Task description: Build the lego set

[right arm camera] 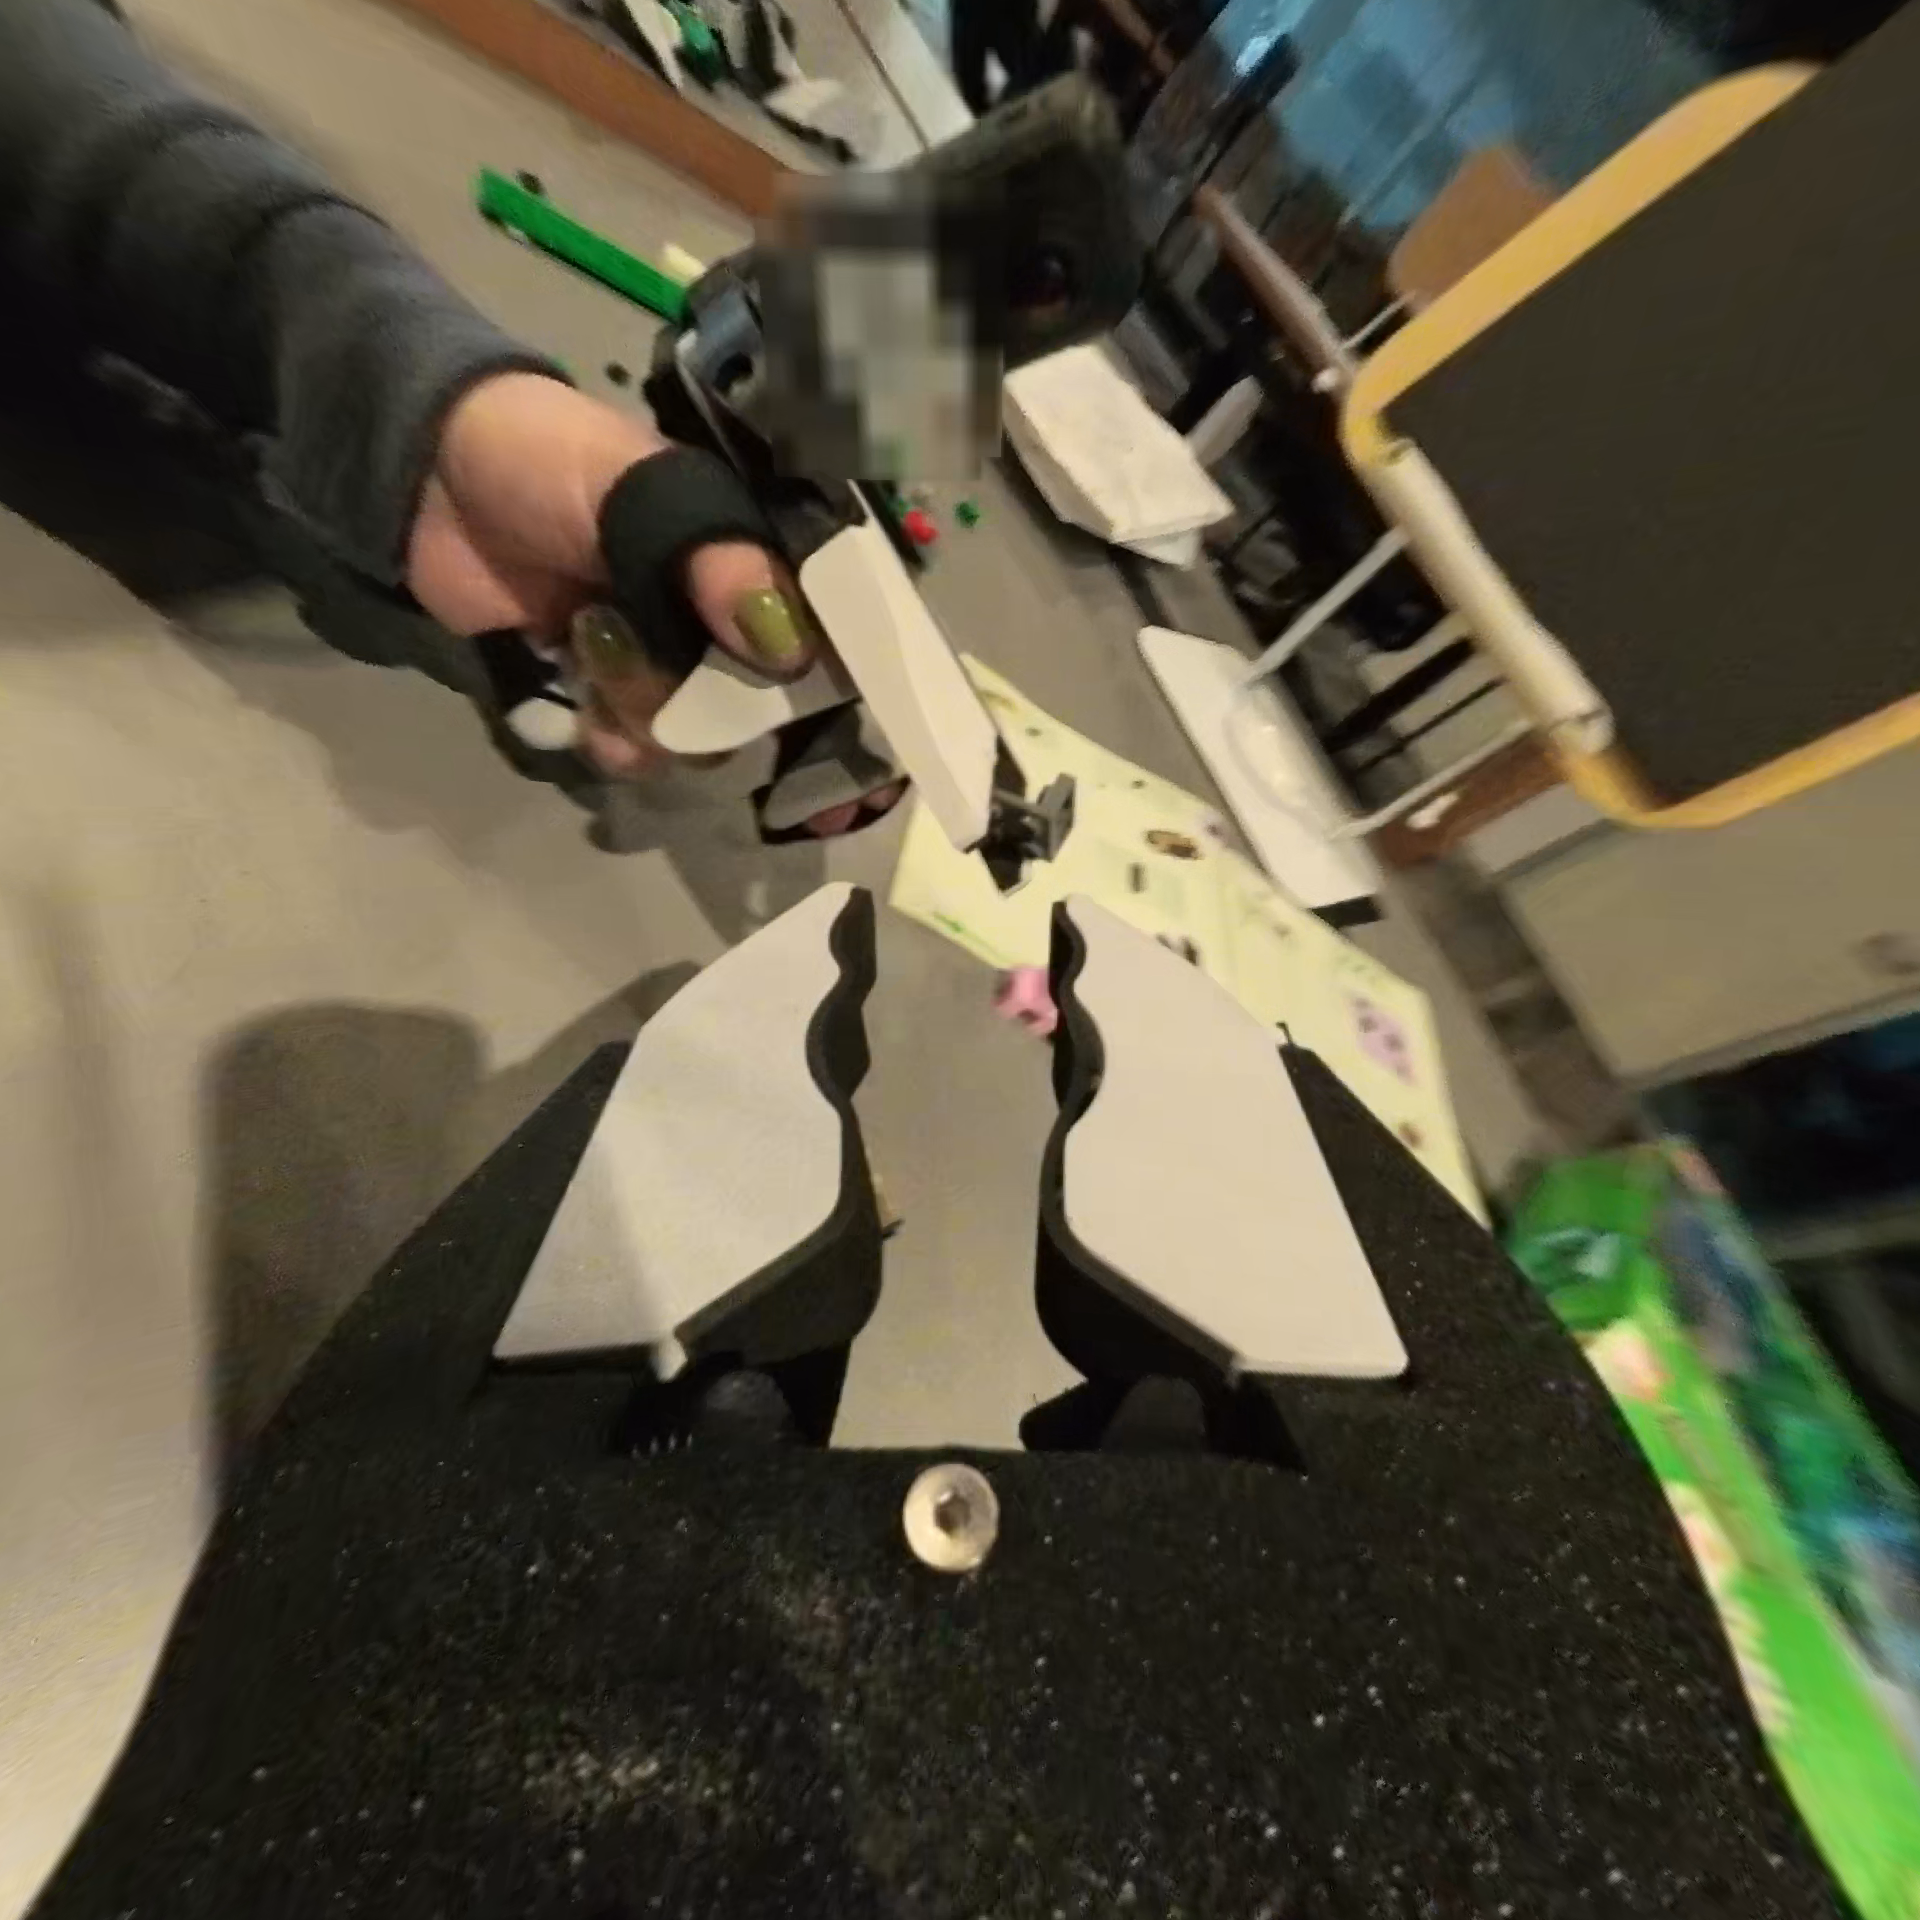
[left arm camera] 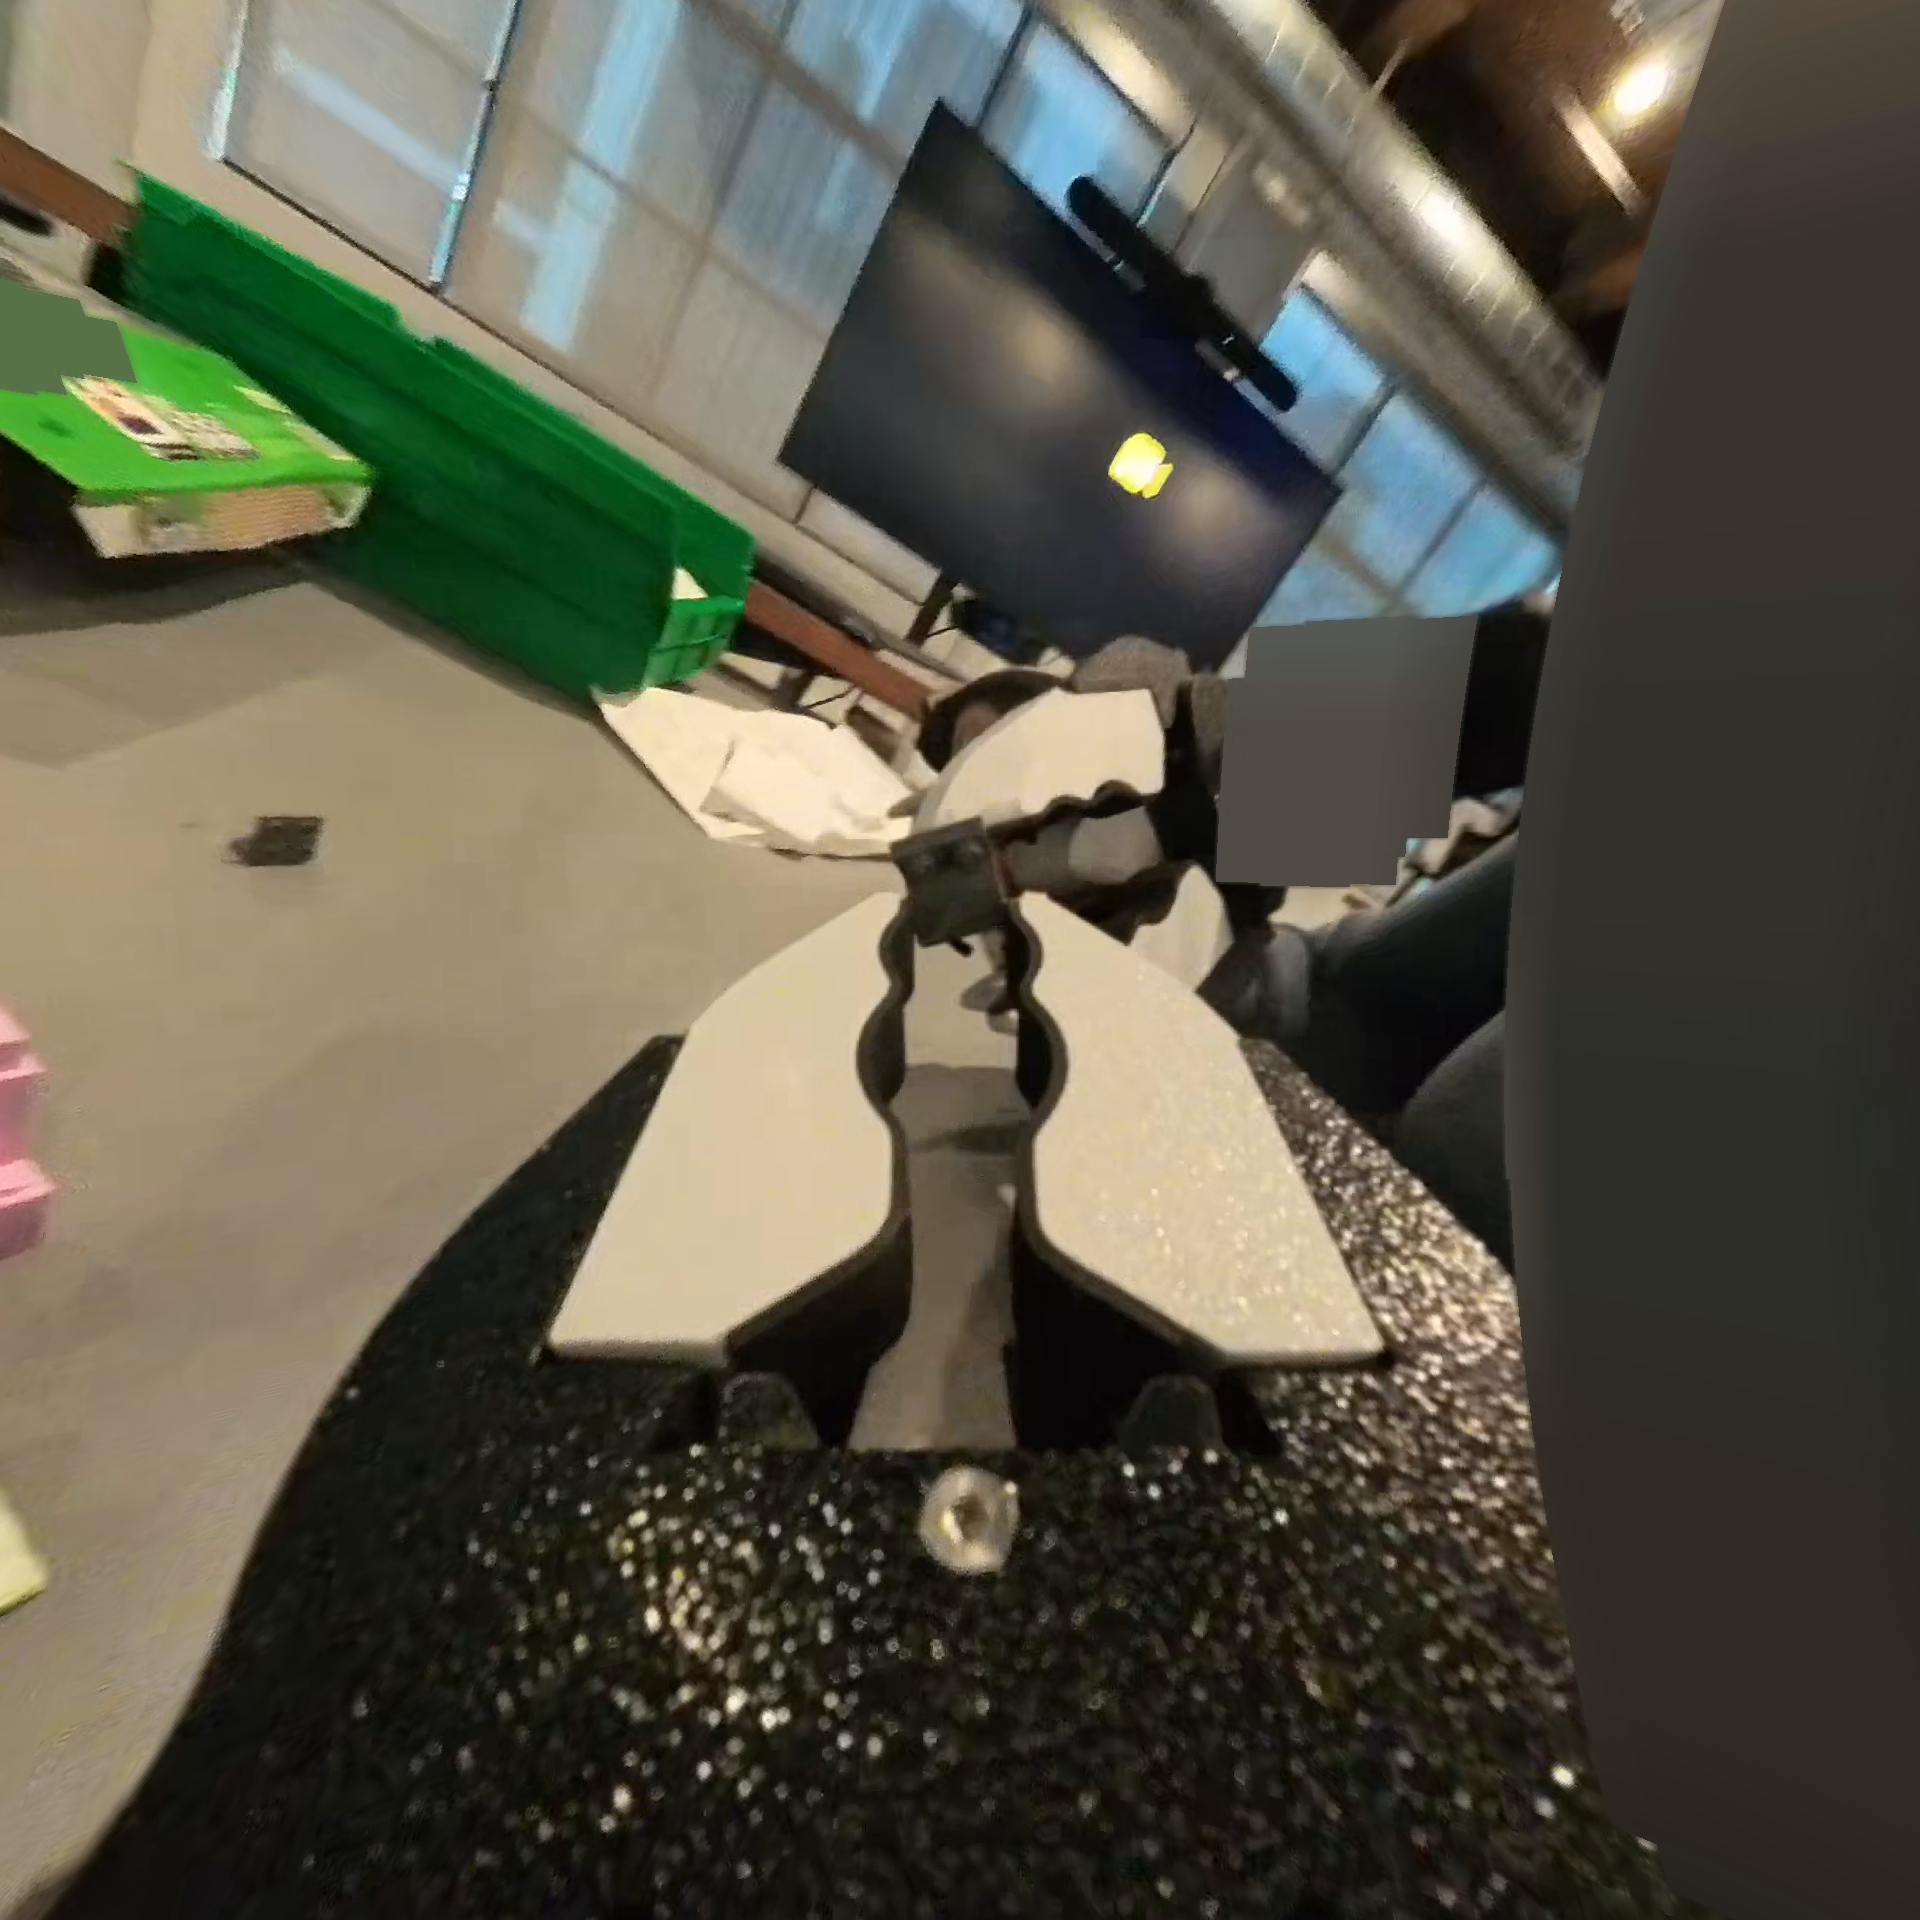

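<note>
Early stage: left gripper (left arm camera: 951,914) jaws grasp small dark-grey plastic Lego piece (left arm camera: 948,878); right gripper (right arm camera: 956,920) jaws released (approx. nothing assembled yet).

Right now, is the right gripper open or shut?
Open. The right gripper shows bare table between its parted fingers, gripping nothing.

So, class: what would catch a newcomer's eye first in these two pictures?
The left gripper, mid-frame, pinches a small dark piece off the table. In the right wrist view the right gripper gapes empty below that piece, above a pale instruction sheet. A green box lies at upper left.
</note>
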`<state>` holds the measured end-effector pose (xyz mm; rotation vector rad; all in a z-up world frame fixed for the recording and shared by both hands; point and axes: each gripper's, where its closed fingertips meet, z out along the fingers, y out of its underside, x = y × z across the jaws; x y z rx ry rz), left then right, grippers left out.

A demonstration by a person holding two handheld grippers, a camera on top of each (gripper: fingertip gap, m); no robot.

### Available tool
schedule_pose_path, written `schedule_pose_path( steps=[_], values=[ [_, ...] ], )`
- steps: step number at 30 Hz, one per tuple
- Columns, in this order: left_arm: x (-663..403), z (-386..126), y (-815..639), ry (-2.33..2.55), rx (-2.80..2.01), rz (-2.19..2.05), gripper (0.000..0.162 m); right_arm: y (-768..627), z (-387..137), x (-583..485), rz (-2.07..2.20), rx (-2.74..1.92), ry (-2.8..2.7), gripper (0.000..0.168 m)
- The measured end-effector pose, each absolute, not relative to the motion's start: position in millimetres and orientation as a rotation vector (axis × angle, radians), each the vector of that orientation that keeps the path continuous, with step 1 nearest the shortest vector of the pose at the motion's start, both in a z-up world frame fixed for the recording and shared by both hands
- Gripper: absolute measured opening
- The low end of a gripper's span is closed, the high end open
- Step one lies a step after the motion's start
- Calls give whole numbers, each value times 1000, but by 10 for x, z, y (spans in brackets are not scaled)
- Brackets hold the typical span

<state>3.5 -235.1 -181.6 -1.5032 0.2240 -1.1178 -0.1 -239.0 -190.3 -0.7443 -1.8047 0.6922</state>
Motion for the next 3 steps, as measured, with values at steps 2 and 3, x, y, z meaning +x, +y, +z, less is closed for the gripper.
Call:
schedule_pose_path(
  steps=[2, 3],
  values=[
    [79, -1771, -2390, 226, -1464, -1202, 16, -2419, -1827, -30, 614, -669, -1763, 32],
    [103, -1745, -2411, 226, -1440, -1246, 16, -2440, -1788, -42, 594, -640, -1743, 32]
  ],
)
